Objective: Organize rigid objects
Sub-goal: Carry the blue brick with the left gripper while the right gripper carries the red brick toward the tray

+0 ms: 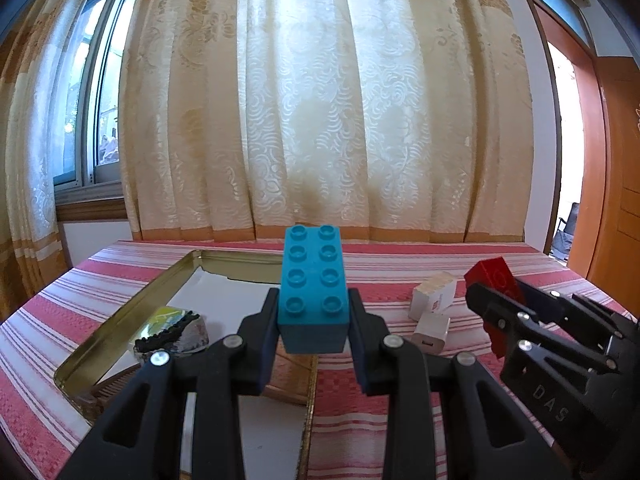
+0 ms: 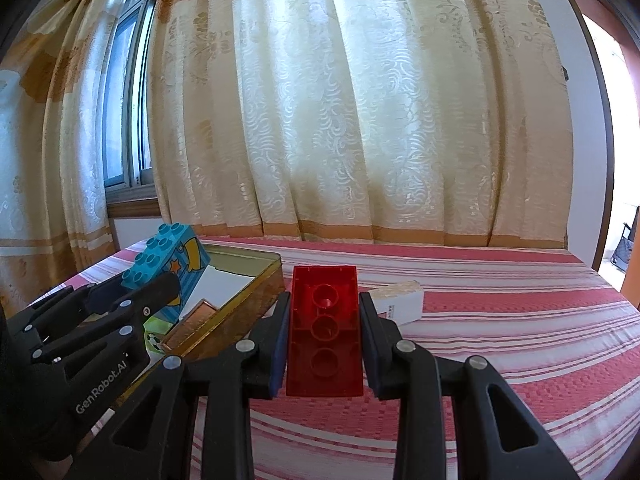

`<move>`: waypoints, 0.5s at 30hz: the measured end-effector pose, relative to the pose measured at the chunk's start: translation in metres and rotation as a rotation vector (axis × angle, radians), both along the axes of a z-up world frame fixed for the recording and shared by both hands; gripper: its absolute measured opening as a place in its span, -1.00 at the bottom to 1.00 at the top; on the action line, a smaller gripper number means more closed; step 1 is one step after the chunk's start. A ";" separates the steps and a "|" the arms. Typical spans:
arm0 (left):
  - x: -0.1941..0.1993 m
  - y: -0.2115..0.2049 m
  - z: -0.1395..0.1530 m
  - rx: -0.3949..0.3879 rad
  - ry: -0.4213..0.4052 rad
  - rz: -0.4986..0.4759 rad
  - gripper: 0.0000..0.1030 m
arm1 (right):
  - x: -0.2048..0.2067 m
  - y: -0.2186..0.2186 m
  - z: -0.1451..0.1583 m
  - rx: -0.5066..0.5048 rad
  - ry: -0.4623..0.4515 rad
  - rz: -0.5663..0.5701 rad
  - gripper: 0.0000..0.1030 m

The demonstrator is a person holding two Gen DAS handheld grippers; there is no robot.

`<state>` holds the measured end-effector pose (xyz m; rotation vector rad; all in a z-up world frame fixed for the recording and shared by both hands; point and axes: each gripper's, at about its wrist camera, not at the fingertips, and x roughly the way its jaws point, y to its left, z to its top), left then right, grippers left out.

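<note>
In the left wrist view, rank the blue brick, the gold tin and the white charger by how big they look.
1. Gold tin, largest, though partly hidden.
2. Blue brick; it is held close to the camera, so its look is inflated.
3. White charger, smallest.

"DAS" marks the right gripper (image 1: 496, 300); "GenRobot.AI", seemingly, the left gripper (image 2: 132, 292).

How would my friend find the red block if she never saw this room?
Look at the table with the red-striped cloth in front of the cream curtain. To the right of the gold tin box, the right gripper holds the red block above the cloth. It is see-through red with its hollow underside showing, unlike the blue block, whose studs show.
</note>
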<state>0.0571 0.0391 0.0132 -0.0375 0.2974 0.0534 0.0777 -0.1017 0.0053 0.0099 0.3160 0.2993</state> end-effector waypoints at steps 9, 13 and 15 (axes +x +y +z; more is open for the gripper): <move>-0.001 0.009 0.000 -0.011 0.003 0.006 -0.41 | 0.001 0.009 0.000 -0.004 0.006 0.020 -0.34; -0.002 0.011 0.000 -0.012 0.000 0.009 -0.42 | 0.002 0.012 -0.001 -0.007 0.009 0.029 -0.34; -0.003 0.012 -0.001 -0.013 -0.001 0.009 -0.41 | 0.002 0.014 -0.001 -0.009 0.009 0.033 -0.34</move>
